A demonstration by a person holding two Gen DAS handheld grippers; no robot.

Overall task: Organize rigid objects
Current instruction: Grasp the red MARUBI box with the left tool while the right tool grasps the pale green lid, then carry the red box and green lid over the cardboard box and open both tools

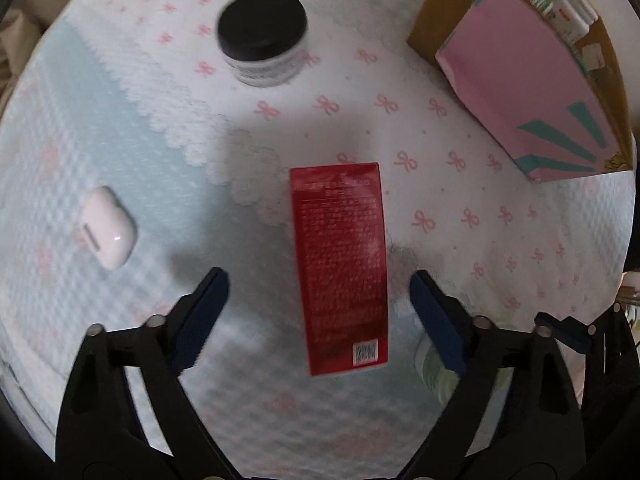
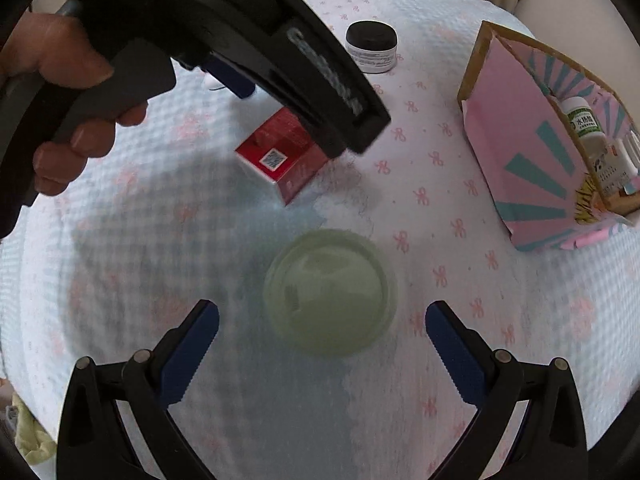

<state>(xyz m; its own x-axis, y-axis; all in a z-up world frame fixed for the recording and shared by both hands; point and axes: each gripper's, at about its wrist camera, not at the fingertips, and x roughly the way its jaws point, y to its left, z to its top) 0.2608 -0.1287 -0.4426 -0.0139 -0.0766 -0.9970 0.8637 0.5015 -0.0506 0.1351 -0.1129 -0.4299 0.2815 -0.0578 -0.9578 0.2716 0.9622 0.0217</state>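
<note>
A red box point(image 1: 340, 268) lies flat on the patterned cloth between the open fingers of my left gripper point(image 1: 319, 280), which hovers above it. The box also shows in the right wrist view point(image 2: 280, 156), partly under the left gripper's body. A pale green round jar point(image 2: 330, 292) sits between the open fingers of my right gripper point(image 2: 322, 320); its edge shows in the left wrist view point(image 1: 434, 372). A black-lidded white jar point(image 1: 262, 38) stands further back, also in the right wrist view point(image 2: 372, 48). A white earbud case point(image 1: 107, 226) lies at the left.
A pink and teal cardboard box point(image 1: 532, 80) stands open at the right, with bottles and small packs inside; it also shows in the right wrist view point(image 2: 536, 148) with a white bottle point(image 2: 588, 136). The cloth point(image 2: 440, 360) covers the whole surface.
</note>
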